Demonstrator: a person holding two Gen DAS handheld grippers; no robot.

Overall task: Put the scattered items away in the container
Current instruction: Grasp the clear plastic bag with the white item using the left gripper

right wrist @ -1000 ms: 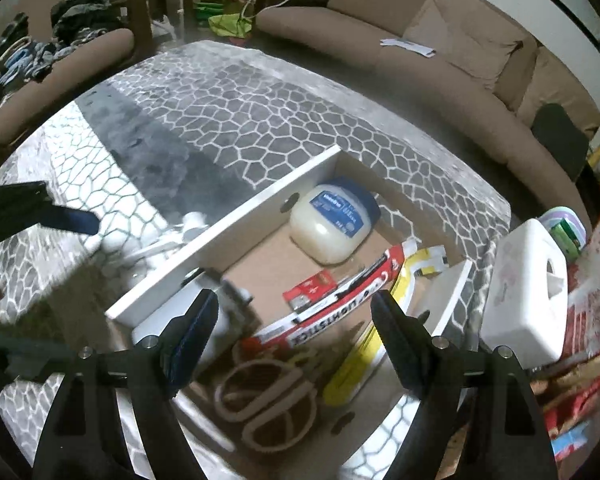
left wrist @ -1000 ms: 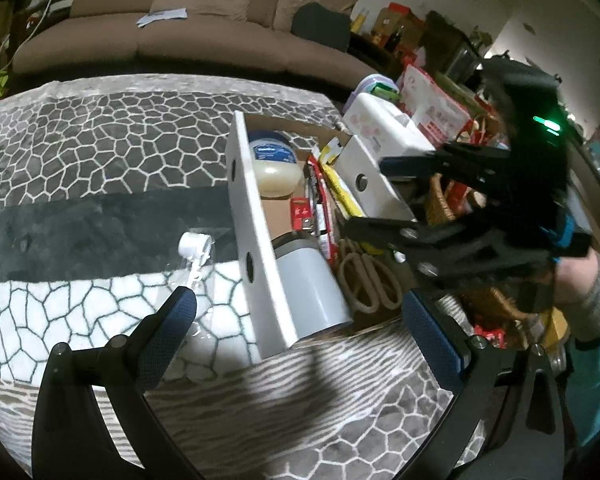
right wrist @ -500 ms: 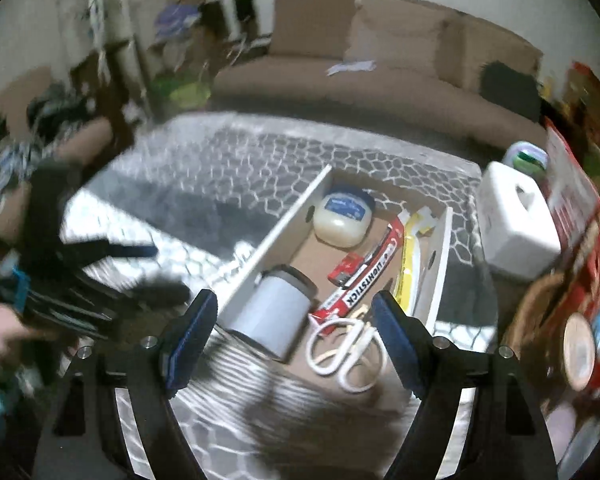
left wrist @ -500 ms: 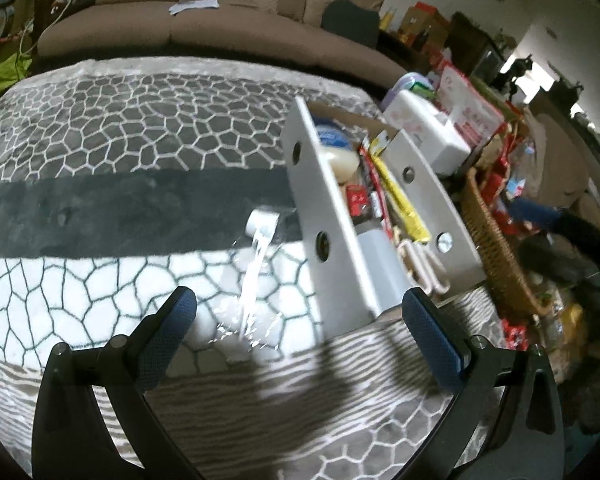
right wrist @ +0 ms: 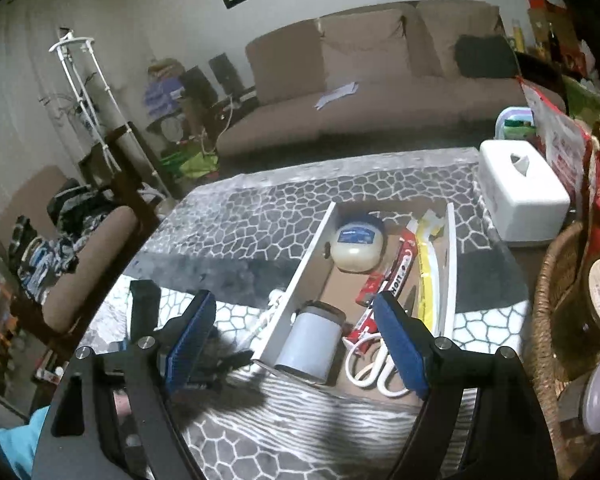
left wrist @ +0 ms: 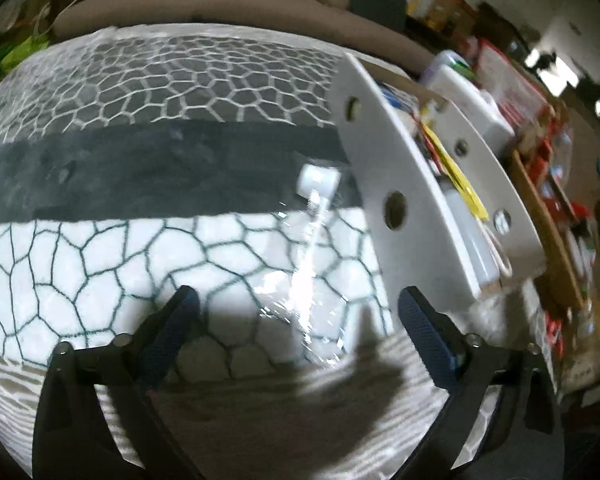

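One box (right wrist: 451, 264); inside: one jar (right wrist: 356, 246), one can (right wrist: 312, 340), one scissors (right wrist: 374, 364); outside: one bottle (left wrist: 312, 240).

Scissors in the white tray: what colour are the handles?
White handles on the scissors, at the near end of the tray. The right wrist view shows them best.

Our left gripper (left wrist: 296, 316) has come down toward the clear plastic-wrapped item (left wrist: 308, 264) beside the white box (left wrist: 384, 168), which now lies between its closing jaws, untouched. Our right gripper (right wrist: 296, 340) has pulled back from over the box and rolled level, so the scissors (right wrist: 376, 360) sit under its fingers.
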